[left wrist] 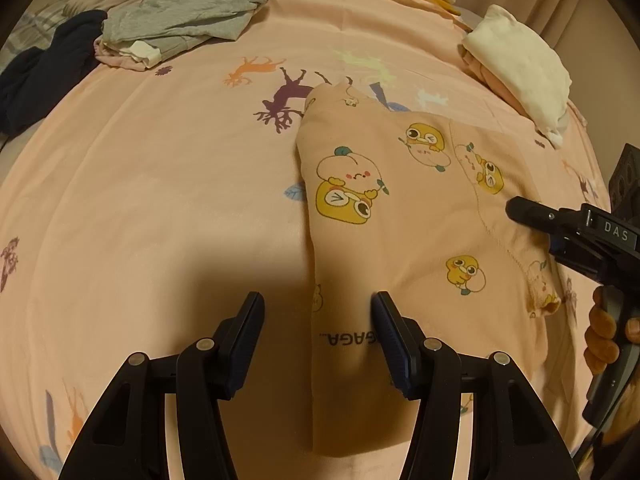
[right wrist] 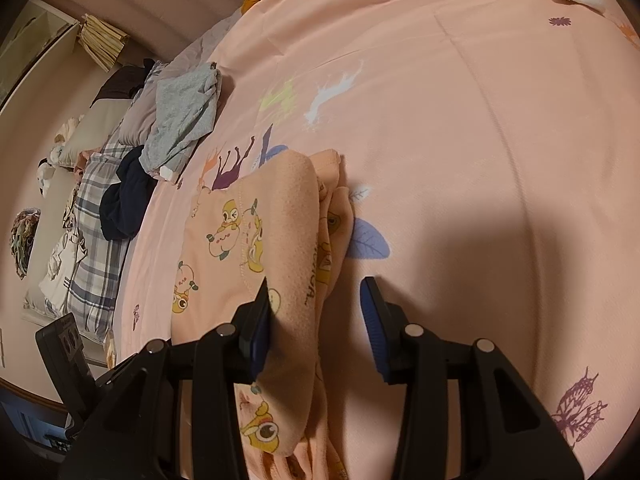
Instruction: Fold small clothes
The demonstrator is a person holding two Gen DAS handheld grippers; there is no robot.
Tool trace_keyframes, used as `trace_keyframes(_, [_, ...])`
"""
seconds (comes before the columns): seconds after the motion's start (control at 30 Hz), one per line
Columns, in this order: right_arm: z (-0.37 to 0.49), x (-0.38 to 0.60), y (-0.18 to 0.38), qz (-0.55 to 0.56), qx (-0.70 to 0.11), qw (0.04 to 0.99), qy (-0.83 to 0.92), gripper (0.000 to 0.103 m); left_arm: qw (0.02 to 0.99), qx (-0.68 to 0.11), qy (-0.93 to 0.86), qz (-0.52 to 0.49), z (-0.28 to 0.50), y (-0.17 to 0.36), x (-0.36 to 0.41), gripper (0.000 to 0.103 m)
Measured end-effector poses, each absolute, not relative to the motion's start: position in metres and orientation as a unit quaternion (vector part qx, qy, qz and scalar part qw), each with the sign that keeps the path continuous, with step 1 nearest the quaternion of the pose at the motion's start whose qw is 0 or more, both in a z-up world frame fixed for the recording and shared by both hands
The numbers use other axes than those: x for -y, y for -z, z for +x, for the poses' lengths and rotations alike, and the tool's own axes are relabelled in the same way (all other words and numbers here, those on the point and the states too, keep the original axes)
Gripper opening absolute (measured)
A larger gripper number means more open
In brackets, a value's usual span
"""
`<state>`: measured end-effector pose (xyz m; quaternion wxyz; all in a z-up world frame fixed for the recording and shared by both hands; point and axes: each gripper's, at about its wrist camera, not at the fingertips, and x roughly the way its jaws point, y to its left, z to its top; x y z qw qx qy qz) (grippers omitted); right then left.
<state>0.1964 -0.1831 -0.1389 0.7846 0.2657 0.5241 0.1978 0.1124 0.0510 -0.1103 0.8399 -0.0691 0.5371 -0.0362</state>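
**Peach garment half folded on the bed**

Peach garment point(left wrist: 404, 216) printed with yellow cartoon figures lies across the centre and right of the left wrist frame, flat on the pink bed sheet point(left wrist: 160, 208) with its animal prints. One long fold edge runs down the middle of that frame, and a flap lies over the right part of the cloth.

Left gripper point(left wrist: 318, 316) sits at the bottom centre of its own view, jaws spread wide, holding nothing; the garment's folded edge passes between the two fingers beneath them. Right gripper point(right wrist: 314, 304) at the bottom centre of the right wrist view is also spread wide. A raised fold of the garment point(right wrist: 288, 280) stands between its fingers, touching the left one, with a clear gap to the right one. In the left wrist frame this gripper point(left wrist: 520, 210) shows at the right edge, tip over the garment's right side.

Grey clothes point(left wrist: 188, 12) and a dark garment point(left wrist: 44, 76) lie in the upper left of the left wrist frame. A cream folded stack point(left wrist: 520, 68) sits at the upper right, apart from the peach garment.
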Motion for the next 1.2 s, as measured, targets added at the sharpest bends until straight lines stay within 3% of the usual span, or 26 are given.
trace_keyframes(0.7, [0.191,0.208,0.101,0.253,-0.472,0.828,-0.168,0.039,0.851,-0.521,0.024,-0.056,0.078,0.095,-0.053,0.057])
trace_keyframes(0.9, [0.198,0.180,0.079,0.215,-0.444,0.841,-0.225,0.034,0.867,-0.493,0.039,-0.058,0.074,0.081,-0.042,0.048])
trace_keyframes(1.2, [0.229,0.157,0.125,0.181,-0.515,0.815,-0.194,0.024,0.853,-0.518,0.059,-0.012,0.077,0.109,-0.016,0.044])
